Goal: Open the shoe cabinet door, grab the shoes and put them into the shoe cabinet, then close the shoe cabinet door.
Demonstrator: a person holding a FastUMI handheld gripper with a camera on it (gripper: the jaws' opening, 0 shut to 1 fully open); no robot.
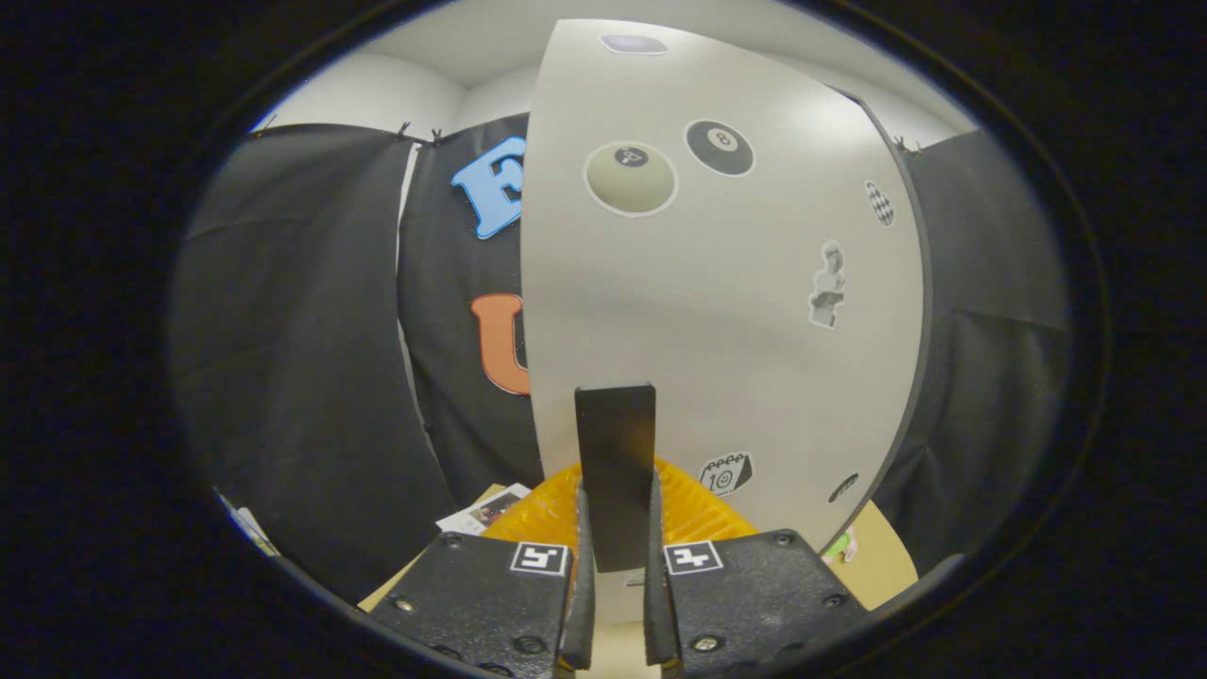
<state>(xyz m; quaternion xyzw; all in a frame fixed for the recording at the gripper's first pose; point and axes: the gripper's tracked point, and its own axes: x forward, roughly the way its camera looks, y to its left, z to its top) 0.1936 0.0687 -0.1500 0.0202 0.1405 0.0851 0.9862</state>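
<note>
Gripping the dark flat handle (616, 462) between both jaws, the gripper (615, 604) is at a narrow setting, w/ one finger pressed to each side of the handle's lower end. Handle stands upright; long axis runs vertical, top end pointing up along the door face, bottom end buried between the fingers.

Just beyond the fingers, a ribbed yellow-orange object (702, 514) sits low to both sides of the handle; identity cannot be confirmed. A printed card (486, 509) lies to the left of it on the tan tabletop (882, 561).

Beyond the handle: the shoe cabinet door (726, 311), pale panel, sticker-covered (two billiard-ball stickers near top, small figure sticker at right). Panel is upright, long axis vertical, broad face toward the camera. Door appears shut or barely cracked; no cabinet interior visible, so exact door angle cannot be determined.

Task status (judgement):
- Step in hand: door opening, grasp phase. Handle secured, swing not evident.
- Remaining: pull door open, pick shoes, place inside, close door.
- Shoes: location not established from this view.
</note>
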